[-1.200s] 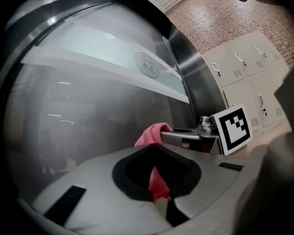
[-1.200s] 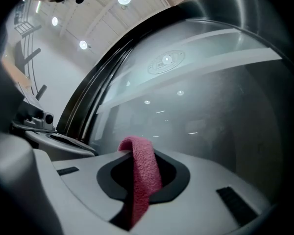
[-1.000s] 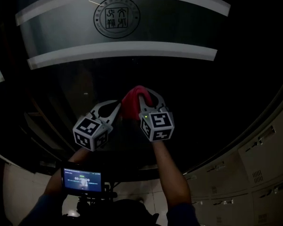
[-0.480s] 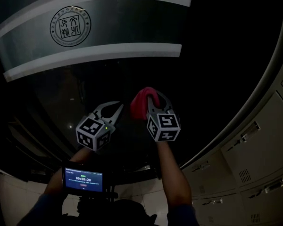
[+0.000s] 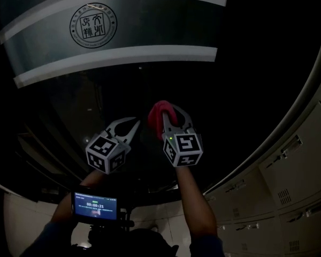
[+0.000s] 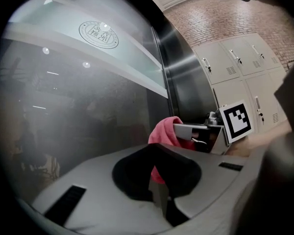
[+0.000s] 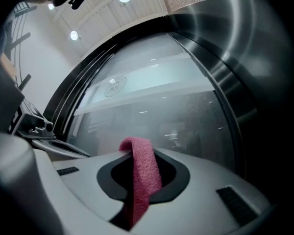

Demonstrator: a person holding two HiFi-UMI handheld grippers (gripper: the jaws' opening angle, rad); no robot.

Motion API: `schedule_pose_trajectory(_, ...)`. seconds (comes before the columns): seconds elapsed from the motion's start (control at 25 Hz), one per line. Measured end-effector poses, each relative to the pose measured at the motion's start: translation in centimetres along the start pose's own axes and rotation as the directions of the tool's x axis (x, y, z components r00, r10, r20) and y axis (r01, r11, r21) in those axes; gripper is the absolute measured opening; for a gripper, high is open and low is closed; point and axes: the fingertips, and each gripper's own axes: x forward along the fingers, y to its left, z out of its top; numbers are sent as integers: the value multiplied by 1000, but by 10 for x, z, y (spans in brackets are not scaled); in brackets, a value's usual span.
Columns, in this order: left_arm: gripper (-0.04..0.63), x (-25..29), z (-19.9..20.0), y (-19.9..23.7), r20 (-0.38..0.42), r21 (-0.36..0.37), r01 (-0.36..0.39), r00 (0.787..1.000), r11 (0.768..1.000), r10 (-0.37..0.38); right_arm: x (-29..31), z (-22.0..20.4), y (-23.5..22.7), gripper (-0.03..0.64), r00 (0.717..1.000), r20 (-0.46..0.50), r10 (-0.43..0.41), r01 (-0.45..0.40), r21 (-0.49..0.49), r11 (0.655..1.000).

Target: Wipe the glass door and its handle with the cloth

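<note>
The dark glass door [image 5: 150,84] fills the head view, with frosted bands and a round seal [image 5: 93,25]. A pink cloth [image 5: 156,118] is pressed near the glass, and my right gripper [image 5: 170,111] is shut on it. In the right gripper view the cloth [image 7: 143,173] hangs folded over the closed jaws of the right gripper [image 7: 137,151], with the glass door [image 7: 176,116] just ahead. My left gripper [image 5: 132,123] hovers just left of the cloth, shut and holding nothing. From the left gripper [image 6: 157,148] I see the cloth [image 6: 167,131] beyond its tips. No handle is identifiable.
Grey lockers [image 5: 289,175] line the wall to the right of the door, also in the left gripper view [image 6: 235,67]. A steel door frame [image 7: 230,58] borders the glass on the right. A small lit screen [image 5: 94,206] sits below my arms.
The view has swung right, so the seal now sits further left. The right gripper with the cloth has shifted slightly right along the glass. The left gripper stays beside it.
</note>
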Motion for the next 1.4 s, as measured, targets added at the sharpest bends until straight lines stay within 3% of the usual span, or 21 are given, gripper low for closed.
schedule_pose_trajectory(0.28,11,-101,-15,25,-7,-13,1,1000,1000,-1,-12,3,130,28,997,43,62,-64,40,997)
schedule_pose_trajectory(0.6,8,-290,-68,48,-78,2,30,996,1000,-30,-56,-17,324,28,997,34,66,-69,83,994)
schedule_pose_trajectory(0.8,9,-382,-82,75,-67,-68,-44,997,997,39,-81,-30,433,28,990,-13,140,-138,105,985)
schedule_pose_trajectory(0.92,9,-424,-81,88,-34,-67,-106,994,992,104,-90,-31,483,28,979,-38,201,-197,92,976)
schedule_pose_trajectory(1.2,8,-517,-84,88,-4,-73,-237,971,969,237,-119,-15,559,28,953,-18,302,-299,89,950)
schedule_pose_trajectory(1.4,9,-582,-95,67,-33,-49,-323,946,945,322,-156,-2,605,28,933,25,358,-359,76,930)
